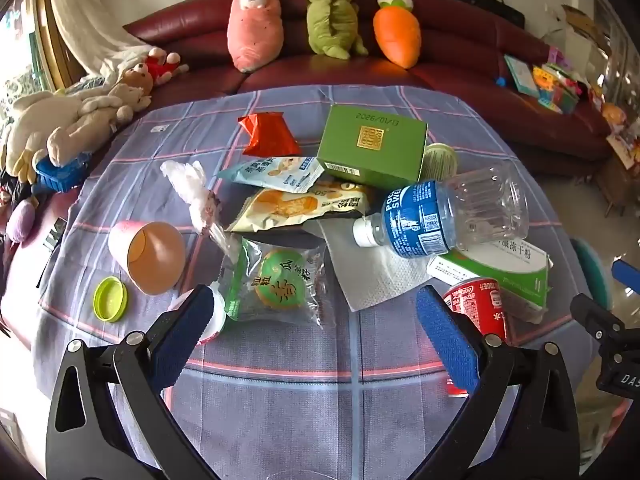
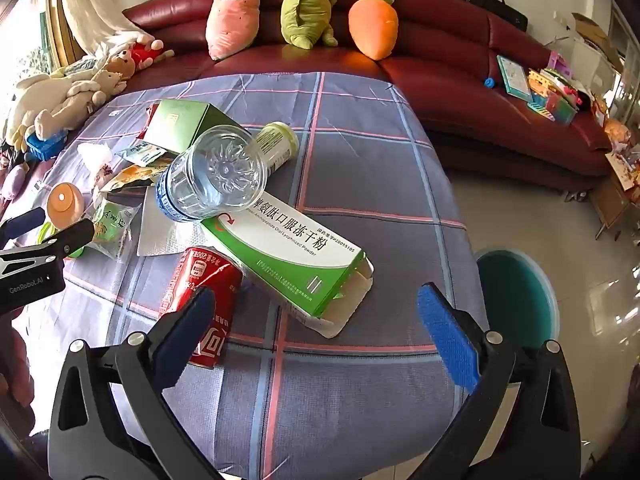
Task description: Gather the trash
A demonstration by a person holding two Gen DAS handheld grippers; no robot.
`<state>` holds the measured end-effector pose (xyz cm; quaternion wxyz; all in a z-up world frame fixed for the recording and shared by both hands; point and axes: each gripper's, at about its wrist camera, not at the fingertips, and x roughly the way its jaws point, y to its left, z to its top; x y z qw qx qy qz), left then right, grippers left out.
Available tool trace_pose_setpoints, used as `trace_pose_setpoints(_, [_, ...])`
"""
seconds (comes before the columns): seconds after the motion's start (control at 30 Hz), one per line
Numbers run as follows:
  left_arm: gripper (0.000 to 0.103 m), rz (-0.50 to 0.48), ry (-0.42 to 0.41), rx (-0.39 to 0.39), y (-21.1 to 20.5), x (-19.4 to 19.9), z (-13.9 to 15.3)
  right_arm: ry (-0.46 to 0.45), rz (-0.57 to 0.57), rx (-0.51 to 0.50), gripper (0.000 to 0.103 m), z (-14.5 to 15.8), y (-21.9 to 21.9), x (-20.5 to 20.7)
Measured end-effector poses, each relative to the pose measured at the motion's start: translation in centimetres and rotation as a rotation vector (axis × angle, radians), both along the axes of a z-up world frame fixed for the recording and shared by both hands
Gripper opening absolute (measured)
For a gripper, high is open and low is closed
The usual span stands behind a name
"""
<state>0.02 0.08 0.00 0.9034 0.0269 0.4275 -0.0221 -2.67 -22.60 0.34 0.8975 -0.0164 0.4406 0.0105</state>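
Trash lies on a checked tablecloth (image 1: 280, 400). In the left wrist view: a clear snack packet (image 1: 276, 280), a paper napkin (image 1: 372, 276), a plastic bottle (image 1: 444, 216), a red can (image 1: 478, 304), a green box (image 1: 372, 144), a pink cup (image 1: 148, 256), a yellow-green lid (image 1: 110, 299). My left gripper (image 1: 316, 332) is open above the cloth, just short of the packet. My right gripper (image 2: 316, 332) is open and empty, near the red can (image 2: 204, 304) and a long green-white carton (image 2: 296, 256). The bottle (image 2: 212, 176) lies on the carton's far end.
A teal bin (image 2: 520, 300) stands on the floor right of the table. A red sofa (image 2: 460, 76) with plush toys runs behind the table. More snack wrappers (image 1: 296, 200) and an orange-red packet (image 1: 268, 134) lie mid-table. The left gripper's body (image 2: 32, 264) shows in the right wrist view.
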Motion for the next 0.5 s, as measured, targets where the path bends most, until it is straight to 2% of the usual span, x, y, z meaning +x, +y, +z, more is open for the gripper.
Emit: trace_pose_setpoints(0.5, [0.101,0.005,-0.003,0.015,0.08,-0.1,0.18,-0.011,-0.006,-0.021,0.097,0.44,-0.26,-0.22])
